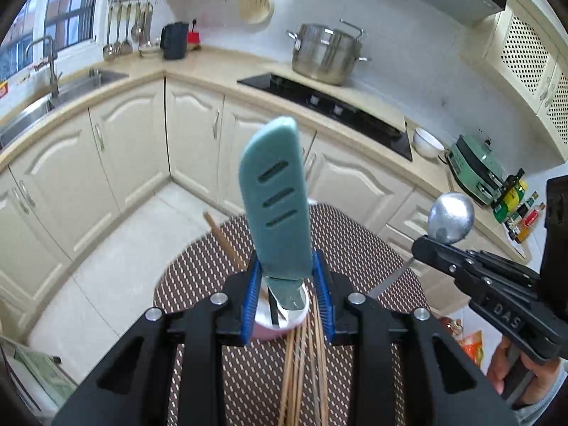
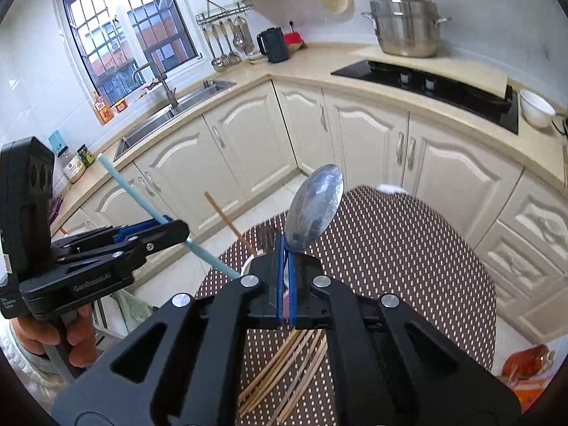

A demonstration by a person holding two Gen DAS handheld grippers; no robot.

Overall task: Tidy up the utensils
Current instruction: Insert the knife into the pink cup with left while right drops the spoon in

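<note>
My left gripper [image 1: 285, 273] is shut on a teal slotted spatula [image 1: 275, 198], its head pointing up, held above a pink utensil cup [image 1: 280, 323] on the brown patterned table [image 1: 355, 248]. The spatula also shows edge-on in the right wrist view [image 2: 198, 248]. My right gripper [image 2: 287, 259] is shut on a metal spoon [image 2: 314, 209], bowl up; the spoon also shows in the left wrist view [image 1: 451, 218]. Several wooden chopsticks [image 1: 305, 372] lie loose on the table below both grippers, also seen in the right wrist view [image 2: 284, 365]. One chopstick [image 2: 229, 220] stands in the cup.
Cream kitchen cabinets [image 1: 135, 149] ring the table. A steel pot [image 1: 326, 53] and black hob [image 1: 330, 110] are on the counter. A sink [image 2: 177, 110] is at the left. An orange packet [image 2: 529, 365] lies near the table's right edge.
</note>
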